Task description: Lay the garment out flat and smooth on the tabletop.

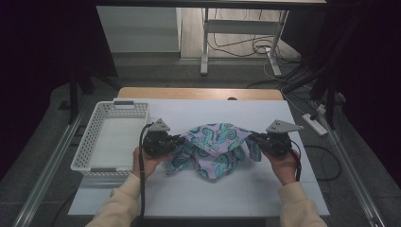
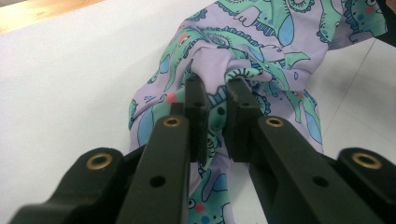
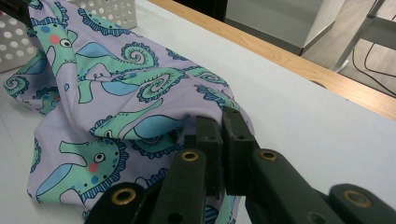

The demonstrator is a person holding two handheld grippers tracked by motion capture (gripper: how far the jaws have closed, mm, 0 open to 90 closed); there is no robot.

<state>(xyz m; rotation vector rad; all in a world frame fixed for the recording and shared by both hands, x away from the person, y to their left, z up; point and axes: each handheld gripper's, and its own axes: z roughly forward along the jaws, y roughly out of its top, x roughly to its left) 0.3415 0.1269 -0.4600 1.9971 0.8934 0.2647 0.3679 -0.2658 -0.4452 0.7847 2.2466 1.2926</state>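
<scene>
While both grippers, left gripper point(image 1: 176, 140) and right gripper point(image 1: 254, 137), pinched the seahorse cloth point(image 1: 215, 147) mid-frame, even outward tension was needed to spread it flat.

In the high view, the person's forearms point(image 1: 118, 203) are cut off by the near edge of the picture. The tips of the left gripper point(image 1: 176, 141) and the right gripper point(image 1: 257, 139) go under folds of the seahorse cloth point(image 1: 215, 146), so the pinched spots are hidden there. In the right gripper view, the white basket point(image 3: 107, 11) is cut off by the far edge. The cloth hides the table point(image 1: 227, 189) beneath it.
</scene>
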